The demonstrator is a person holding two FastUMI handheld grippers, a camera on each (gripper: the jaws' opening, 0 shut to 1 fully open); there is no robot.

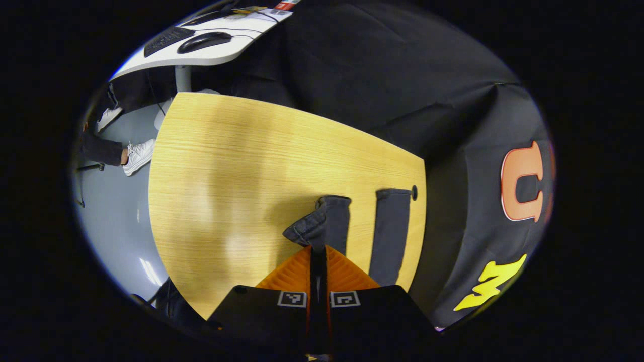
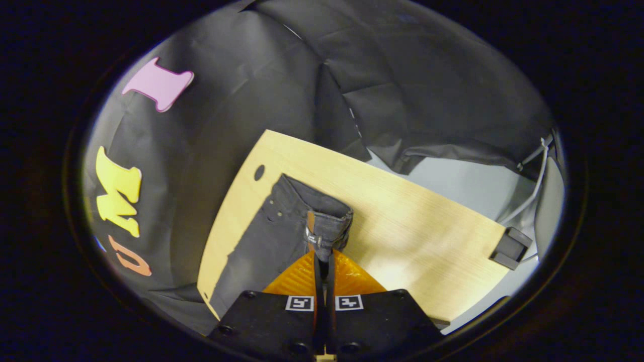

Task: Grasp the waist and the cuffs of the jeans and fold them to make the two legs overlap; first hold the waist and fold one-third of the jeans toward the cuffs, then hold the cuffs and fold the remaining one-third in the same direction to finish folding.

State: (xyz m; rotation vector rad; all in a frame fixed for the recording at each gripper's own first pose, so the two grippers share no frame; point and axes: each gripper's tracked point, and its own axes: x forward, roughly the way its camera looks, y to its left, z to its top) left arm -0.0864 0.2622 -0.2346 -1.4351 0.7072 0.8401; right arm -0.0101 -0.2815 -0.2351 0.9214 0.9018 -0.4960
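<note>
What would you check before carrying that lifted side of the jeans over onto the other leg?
1. Left gripper pinches the near cuff: ok, fingers closed on the raised cloth.
2. Right gripper pinches the waist: ok.
3. Far leg lies flat and straight on the table: ok.
4. Bare table around the jeans: ok.
5. Fabric between the two grips hangs without a twist: cannot tell.

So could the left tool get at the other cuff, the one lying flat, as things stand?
Probably not yet: the left tool is shut on the near cuff. The flat cuff lies uncovered beside it on the table.
</note>
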